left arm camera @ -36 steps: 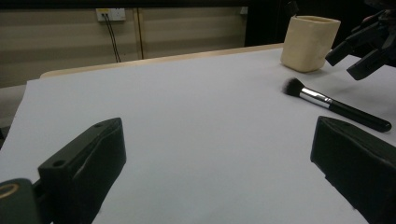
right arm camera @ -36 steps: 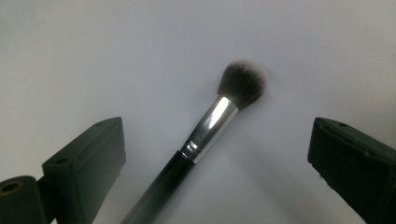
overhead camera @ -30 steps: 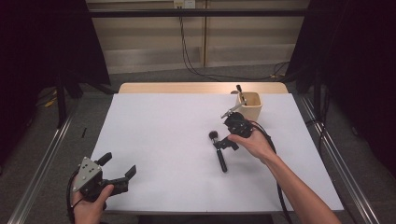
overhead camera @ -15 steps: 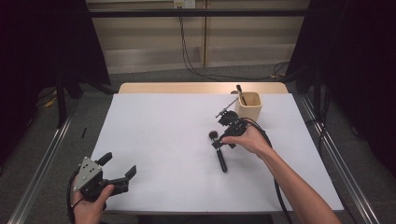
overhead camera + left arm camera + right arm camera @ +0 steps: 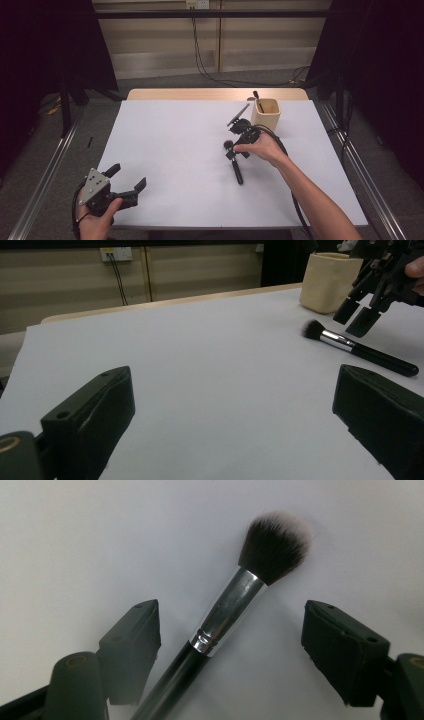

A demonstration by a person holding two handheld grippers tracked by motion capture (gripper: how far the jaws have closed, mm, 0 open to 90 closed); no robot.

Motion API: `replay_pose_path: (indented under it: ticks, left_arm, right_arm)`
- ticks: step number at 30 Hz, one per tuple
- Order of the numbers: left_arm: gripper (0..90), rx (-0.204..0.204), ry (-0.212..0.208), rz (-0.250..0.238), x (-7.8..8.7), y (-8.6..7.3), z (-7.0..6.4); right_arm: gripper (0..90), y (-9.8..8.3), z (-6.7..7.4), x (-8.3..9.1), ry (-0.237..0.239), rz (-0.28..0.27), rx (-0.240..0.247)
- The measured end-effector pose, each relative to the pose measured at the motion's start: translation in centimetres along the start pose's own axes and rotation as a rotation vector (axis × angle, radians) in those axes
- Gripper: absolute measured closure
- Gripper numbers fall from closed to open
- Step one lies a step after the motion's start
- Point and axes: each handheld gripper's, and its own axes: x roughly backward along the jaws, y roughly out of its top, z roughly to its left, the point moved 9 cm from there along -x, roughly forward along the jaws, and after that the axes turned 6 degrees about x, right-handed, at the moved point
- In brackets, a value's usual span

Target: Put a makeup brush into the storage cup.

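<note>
A makeup brush [image 5: 236,167] with a black handle, silver ferrule and dark bristles lies flat on the white table [image 5: 170,145], right of centre. My right gripper [image 5: 231,151] points down over its bristle end. In the right gripper view the brush [image 5: 227,612] lies between the two black jaws of the right gripper [image 5: 232,627], which have just been closing; gaps remain on both sides, so it is open. My left gripper [image 5: 127,176] rests open near the front left edge with nothing between its jaws. In the left gripper view the left gripper [image 5: 235,395] faces the brush [image 5: 365,352].
A cream cup [image 5: 265,114] stands at the back right of the table with a dark brush handle [image 5: 256,98] sticking out of it; it stands close behind the right hand. The cup [image 5: 327,275] and the right gripper [image 5: 367,315] appear far off in the left gripper view.
The right gripper has tipped down a little onto the brush's bristle end. The left gripper has not moved.
</note>
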Motion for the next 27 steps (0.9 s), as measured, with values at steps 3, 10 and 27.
replay_pose_path:
  ticks: [3, 10, 27]
  left_arm:
    - [3.3, 0.000, 0.000, 0.000, 0.0, 0.0, 0.0]
    - [3.3, -0.004, -0.001, 0.001, 0.0, 0.0, 0.0]
    - [3.3, -0.010, -0.006, 0.002, 0.0, 0.0, -0.1]
  right_arm:
    - [25.5, 0.0, 0.2, -0.3, 0.002, 0.020, -0.015]
    - [27.5, -0.1, 0.2, -0.5, 0.014, 0.051, -0.031]
    - [42.8, 0.1, 0.8, -1.7, 0.017, 0.081, -0.036]
